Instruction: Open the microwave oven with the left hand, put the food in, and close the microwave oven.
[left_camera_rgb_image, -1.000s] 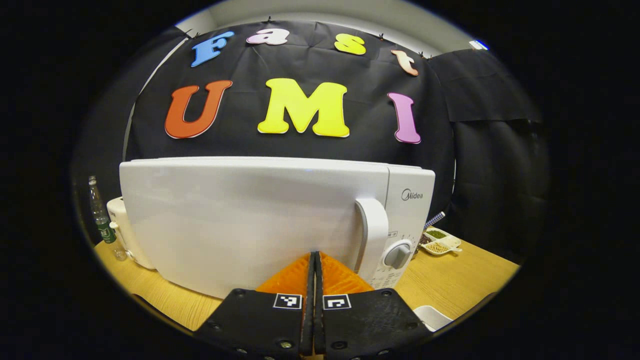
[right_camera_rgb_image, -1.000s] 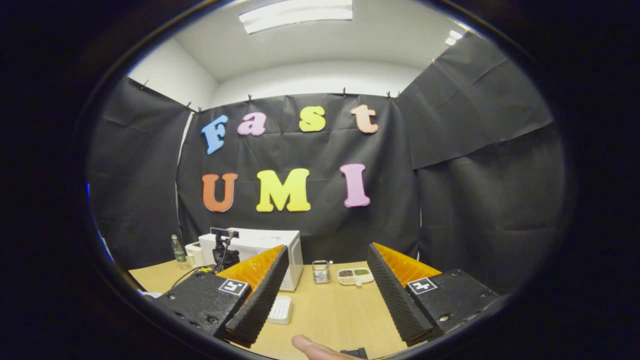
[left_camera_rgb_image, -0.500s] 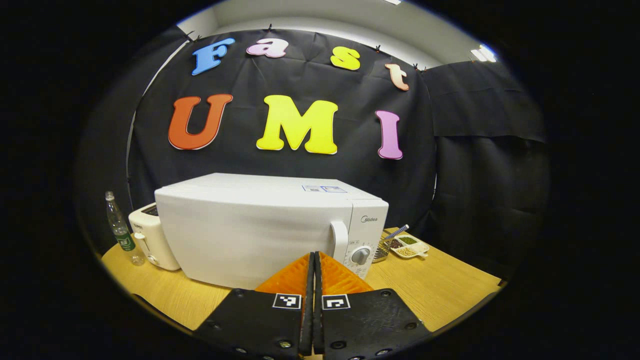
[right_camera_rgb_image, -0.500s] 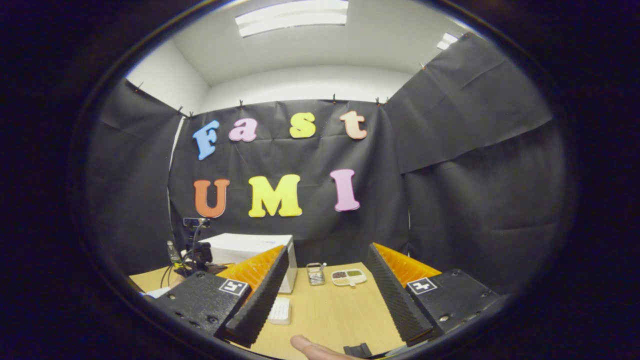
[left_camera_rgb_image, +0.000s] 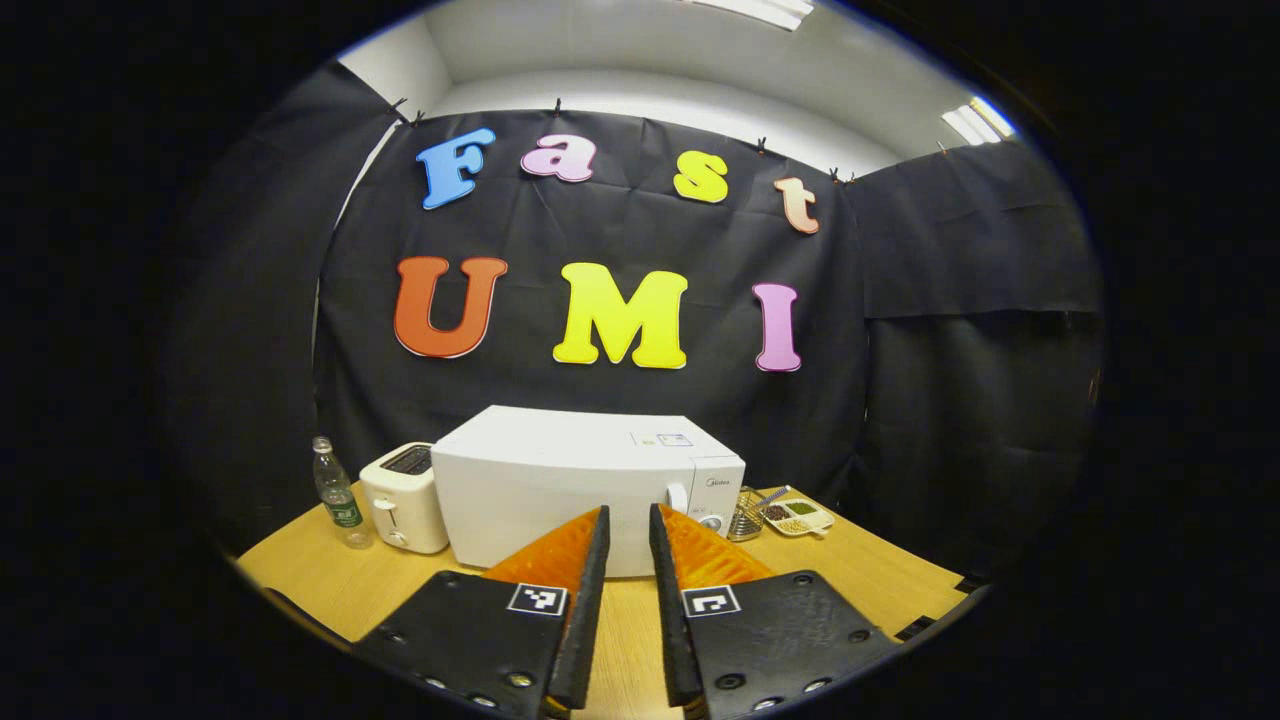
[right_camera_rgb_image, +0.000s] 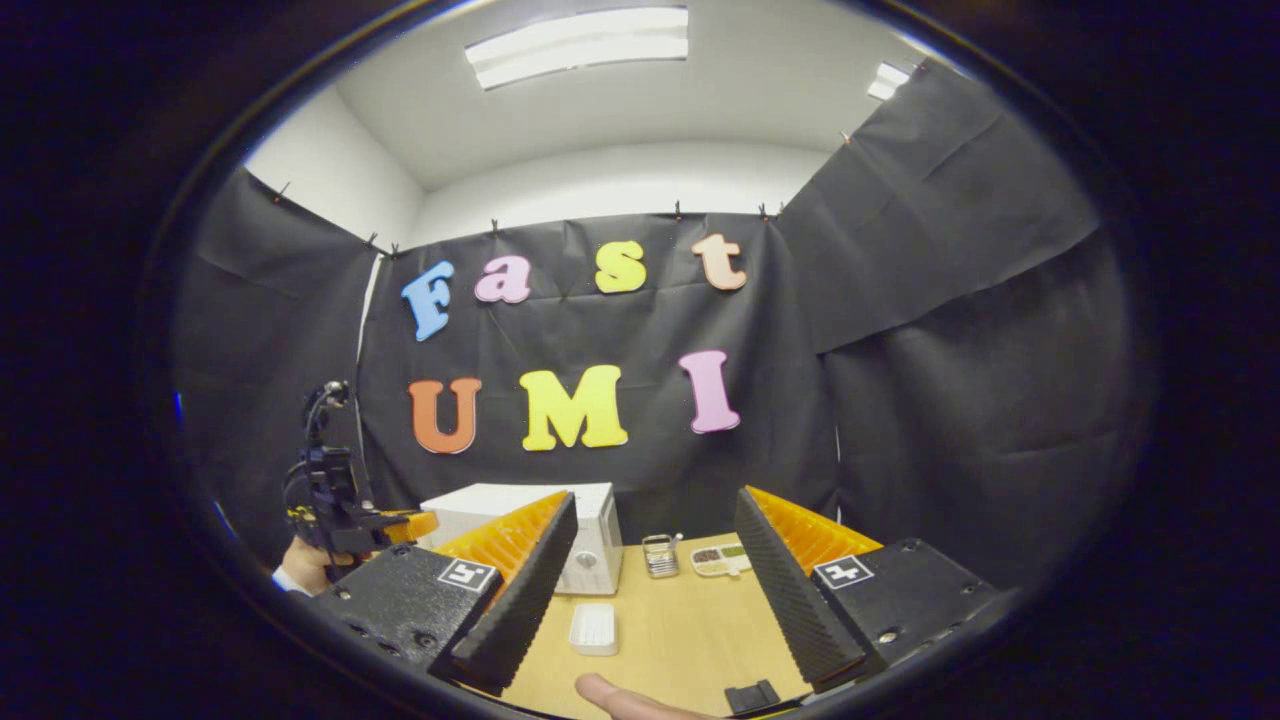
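Left gripper view: the left gripper (left_camera_rgb_image: 628, 560) is sitting back from the microwave (left_camera_rgb_image: 590, 485), fingers a little apart and holding nothing. The microwave is standing on the table (left_camera_rgb_image: 860, 570) with its door shut, between a toaster (left_camera_rgb_image: 403, 497) and a snack tray (left_camera_rgb_image: 795, 514). I can't tell if food is already inside, so this is either the very start or the very end. If it's the start, the next move means reaching for the door handle (left_camera_rgb_image: 678, 496).

Right gripper view: the right gripper (right_camera_rgb_image: 650, 560) is hanging wide open and empty over the table. A small white dish (right_camera_rgb_image: 593, 629) is lying in front of the microwave, contents too small to make out. A fingertip (right_camera_rgb_image: 620, 697) is getting cut off at the bottom.
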